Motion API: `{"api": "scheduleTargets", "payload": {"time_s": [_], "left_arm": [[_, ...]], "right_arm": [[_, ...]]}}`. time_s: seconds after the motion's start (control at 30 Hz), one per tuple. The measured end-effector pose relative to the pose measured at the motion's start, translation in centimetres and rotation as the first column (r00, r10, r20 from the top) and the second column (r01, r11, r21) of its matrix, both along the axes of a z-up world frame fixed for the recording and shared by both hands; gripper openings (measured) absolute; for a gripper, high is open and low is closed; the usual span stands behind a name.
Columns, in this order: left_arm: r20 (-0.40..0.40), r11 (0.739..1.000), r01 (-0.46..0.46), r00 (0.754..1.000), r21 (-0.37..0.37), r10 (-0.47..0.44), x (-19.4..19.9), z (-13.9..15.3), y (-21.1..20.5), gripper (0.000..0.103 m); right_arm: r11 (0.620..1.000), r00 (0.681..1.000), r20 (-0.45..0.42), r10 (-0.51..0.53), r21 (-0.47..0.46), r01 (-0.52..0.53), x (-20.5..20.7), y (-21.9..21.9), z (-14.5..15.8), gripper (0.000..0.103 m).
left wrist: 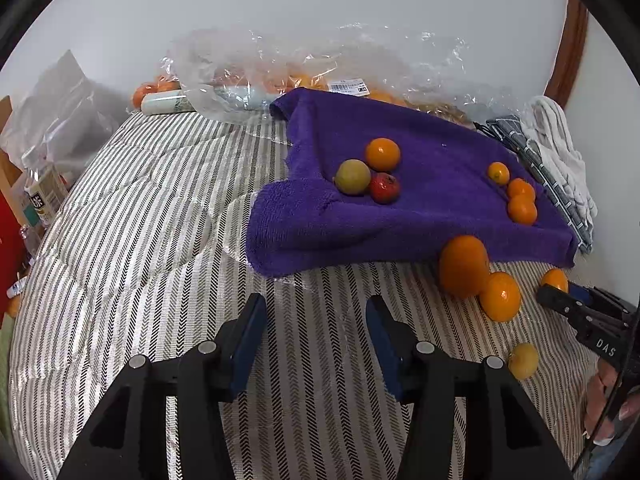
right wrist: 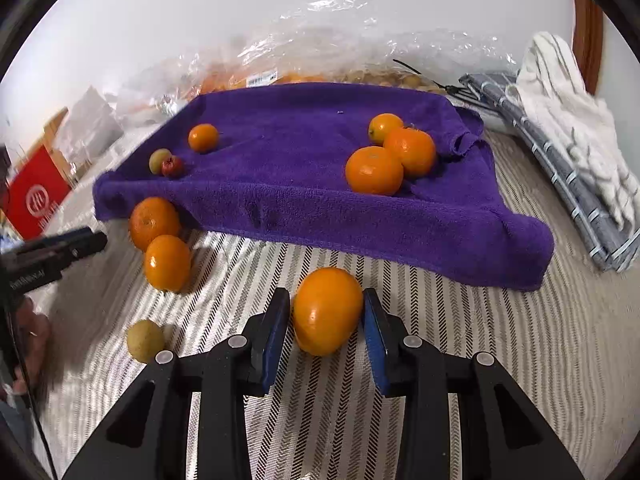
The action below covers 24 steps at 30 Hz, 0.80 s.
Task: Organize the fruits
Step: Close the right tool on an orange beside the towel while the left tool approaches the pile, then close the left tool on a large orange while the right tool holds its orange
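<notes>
A purple towel (left wrist: 400,208) (right wrist: 320,168) lies on the striped bedcover. On it sit an orange, a green-yellow fruit (left wrist: 352,176) and a small red fruit (left wrist: 384,188) at the left, and three small oranges (right wrist: 374,170) at the right. My right gripper (right wrist: 325,320) has its jaws around an orange (right wrist: 327,316) on the bedcover, pads close to its sides; contact is not clear. My left gripper (left wrist: 316,316) is open and empty over the bedcover. Two oranges (left wrist: 464,266) (right wrist: 154,222) and a yellow fruit (left wrist: 523,360) (right wrist: 145,340) lie in front of the towel.
A clear plastic bag (left wrist: 280,68) with more oranges lies along the wall behind the towel. Folded grey and white cloths (right wrist: 568,148) sit at the right. Bottles (left wrist: 40,196) and a red box (right wrist: 36,200) stand at the left edge.
</notes>
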<state>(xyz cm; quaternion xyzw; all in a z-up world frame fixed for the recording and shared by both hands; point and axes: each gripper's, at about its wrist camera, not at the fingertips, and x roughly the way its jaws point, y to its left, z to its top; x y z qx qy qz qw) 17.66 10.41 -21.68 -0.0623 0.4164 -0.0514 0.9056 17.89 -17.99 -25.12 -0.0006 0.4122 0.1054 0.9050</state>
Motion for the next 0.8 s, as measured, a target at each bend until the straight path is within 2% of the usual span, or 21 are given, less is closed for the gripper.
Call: {"api": "scheduleTargets", "payload": {"time_s": [0.1,0.2,0.27,0.43,0.53,0.67,0.8], "left_arm": [[-0.001,1.0,0.0,1.0,-0.013,0.0,0.0,0.0,0.1,0.051],[-0.007,0.999,0.0,1.0,0.033,0.001,0.1,0.0,-0.5,0.051],[-0.009,0.999,0.001,1.0,0.043,-0.001,0.1,0.0,-0.7,0.051],[-0.011,1.0,-0.005,1.0,0.012,0.006,0.2,0.0,-0.2,0.051],[-0.031,1.0,-0.012,0.999,0.026,0.013,0.2,0.2,-0.7,0.05],[-0.064,0.992,0.095,0.993,-0.08,-0.1,0.1,0.7,-2.8,0.05],[-0.06,0.99,0.143,0.988,-0.001,-0.142,0.8,0.5,-5.9,0.05]], "right_arm": [[0.995,1.0,-0.025,-0.016,0.098,0.019,0.3,-1.2,0.1,0.037],[0.986,0.999,-0.04,-0.02,0.162,0.026,0.4,-2.1,0.0,0.036],[0.988,0.999,-0.039,-0.019,0.15,0.025,0.2,-1.8,0.1,0.037],[0.999,1.0,-0.016,-0.019,0.026,0.02,-0.2,0.0,0.1,0.036],[1.0,1.0,-0.001,0.0,0.023,0.0,-0.5,0.0,0.2,0.033],[0.999,0.999,0.033,-0.015,0.033,0.014,-1.2,-0.6,0.6,0.033],[0.998,0.996,0.065,-0.058,0.012,0.057,-1.8,-1.4,1.0,0.033]]}}
